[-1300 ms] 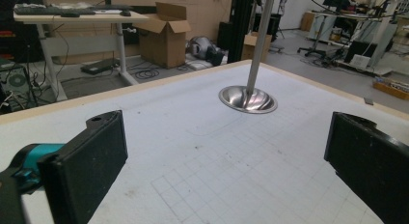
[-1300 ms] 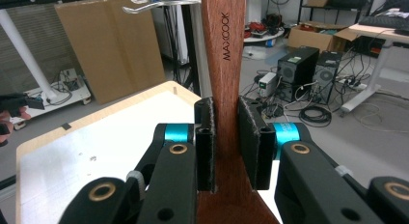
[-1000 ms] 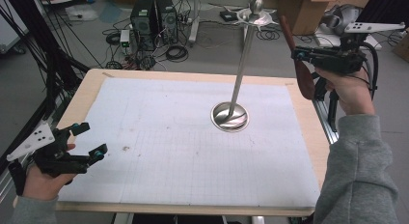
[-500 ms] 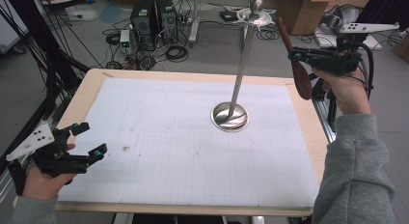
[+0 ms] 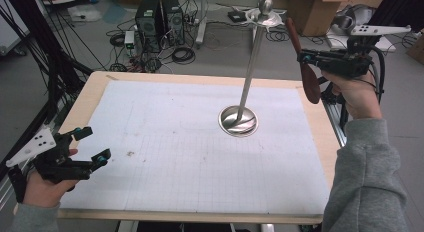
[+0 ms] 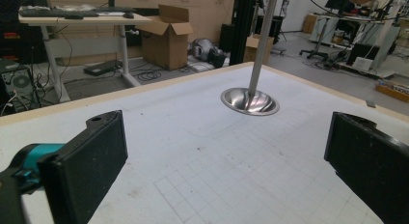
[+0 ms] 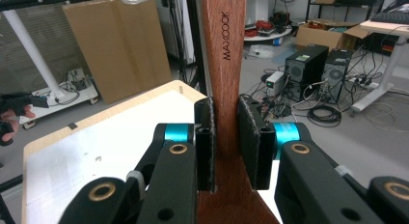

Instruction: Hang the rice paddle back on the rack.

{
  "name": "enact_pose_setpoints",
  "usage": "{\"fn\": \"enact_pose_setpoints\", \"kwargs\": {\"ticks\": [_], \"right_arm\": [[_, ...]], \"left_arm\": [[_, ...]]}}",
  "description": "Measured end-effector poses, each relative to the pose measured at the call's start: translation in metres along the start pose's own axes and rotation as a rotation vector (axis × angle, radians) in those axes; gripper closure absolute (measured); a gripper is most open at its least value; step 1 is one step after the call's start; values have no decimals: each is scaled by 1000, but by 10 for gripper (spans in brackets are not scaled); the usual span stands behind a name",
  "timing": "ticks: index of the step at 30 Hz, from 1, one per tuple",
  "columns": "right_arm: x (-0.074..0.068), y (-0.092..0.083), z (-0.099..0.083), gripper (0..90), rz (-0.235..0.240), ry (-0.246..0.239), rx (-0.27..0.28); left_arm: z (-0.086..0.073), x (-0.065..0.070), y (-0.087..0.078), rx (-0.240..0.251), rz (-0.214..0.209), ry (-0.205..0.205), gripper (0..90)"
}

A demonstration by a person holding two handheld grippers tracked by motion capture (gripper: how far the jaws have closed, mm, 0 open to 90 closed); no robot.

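Right now my right gripper (image 5: 306,57), at the upper right of the high view, is clamped on the wooden spoon (image 5: 305,74) — its pads pinch the handle, bowl hanging down, handle top near the hooks of the metal stand (image 5: 240,119) mid-table. Since a second ago nothing has really shifted, so I judge the hanging step not yet made. My left gripper (image 5: 90,147) waits at the lower left — jaws apart, nothing between them — over the white mat (image 5: 165,157).
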State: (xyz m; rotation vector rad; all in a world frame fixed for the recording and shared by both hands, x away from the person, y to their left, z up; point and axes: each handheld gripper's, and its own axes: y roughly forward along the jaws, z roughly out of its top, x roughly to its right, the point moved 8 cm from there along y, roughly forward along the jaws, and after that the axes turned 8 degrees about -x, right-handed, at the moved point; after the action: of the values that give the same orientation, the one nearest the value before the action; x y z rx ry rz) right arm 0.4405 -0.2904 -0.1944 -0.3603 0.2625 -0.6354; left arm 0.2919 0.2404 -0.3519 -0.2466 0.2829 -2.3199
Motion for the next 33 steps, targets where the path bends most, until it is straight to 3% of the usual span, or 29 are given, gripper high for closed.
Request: {"fn": "enact_pose_setpoints", "kwargs": {"ticks": [33], "right_arm": [[-2, -1, -6, 778, 28, 2, 26]], "left_arm": [[1, 1, 1, -2, -2, 3, 18]]}}
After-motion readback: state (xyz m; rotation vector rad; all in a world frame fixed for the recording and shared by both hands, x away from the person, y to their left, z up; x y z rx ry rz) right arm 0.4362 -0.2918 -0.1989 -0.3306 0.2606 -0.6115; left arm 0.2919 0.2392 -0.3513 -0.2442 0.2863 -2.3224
